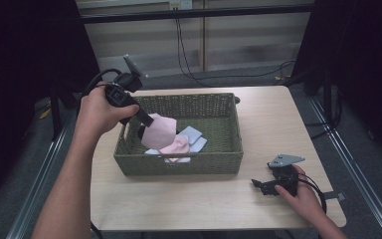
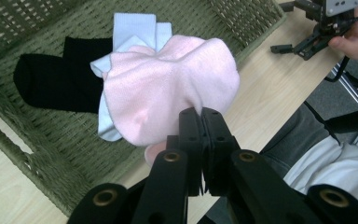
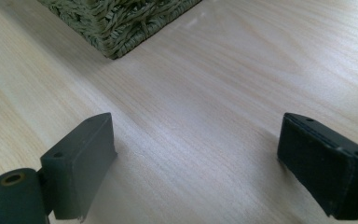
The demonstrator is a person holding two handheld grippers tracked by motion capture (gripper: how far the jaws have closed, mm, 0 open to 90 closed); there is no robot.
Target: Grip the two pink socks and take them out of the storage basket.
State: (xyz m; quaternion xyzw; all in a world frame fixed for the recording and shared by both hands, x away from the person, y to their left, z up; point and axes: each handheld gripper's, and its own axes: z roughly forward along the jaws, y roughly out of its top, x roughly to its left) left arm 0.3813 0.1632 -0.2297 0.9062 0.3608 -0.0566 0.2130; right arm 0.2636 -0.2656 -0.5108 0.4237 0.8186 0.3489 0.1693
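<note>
Left tongs point(image 2: 200, 122) clamp pink sock point(image 2: 168, 93) above basket point(image 1: 179, 164); lift clear of rim. Right tongs point(image 3: 196, 158) wide, idle on bench point(image 3: 214, 70).

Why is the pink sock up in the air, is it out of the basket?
Lifted, but over the basket. The left gripper is shut on the pink sock, which hangs above the socks inside.

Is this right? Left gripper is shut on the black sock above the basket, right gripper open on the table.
Not quite: the left gripper is shut on the pink sock, as the left gripper view shows. The black sock lies in the basket. The right gripper is open on the table.
</note>
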